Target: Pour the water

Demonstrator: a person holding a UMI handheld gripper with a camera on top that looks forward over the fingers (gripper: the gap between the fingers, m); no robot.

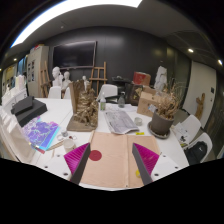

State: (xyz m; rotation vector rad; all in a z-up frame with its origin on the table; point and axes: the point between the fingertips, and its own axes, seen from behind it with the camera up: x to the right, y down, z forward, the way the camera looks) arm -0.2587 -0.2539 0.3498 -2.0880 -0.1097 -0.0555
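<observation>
We're looking out over a crowded table point(60, 150) in a dark-walled room, a long ceiling light point(70, 8) glowing overhead; the gripper point(112, 160) hangs above the near edge, its magenta pads point(76, 158) spread well apart with nothing between them; below the gap lies a tan board point(108, 165) bearing a small red disc point(95, 155). Just beyond sits a heap of newspaper point(123, 121); a wooden structure point(86, 108) rises behind the board, a pot of dried twigs point(163, 118) stands past the paper, a colourful sheet point(42, 132) lies off to one side. Something pale, perhaps a bottle point(121, 97), stands among the far clutter; we can't be sure. A dark screen point(76, 53) hangs on the back wall.
</observation>
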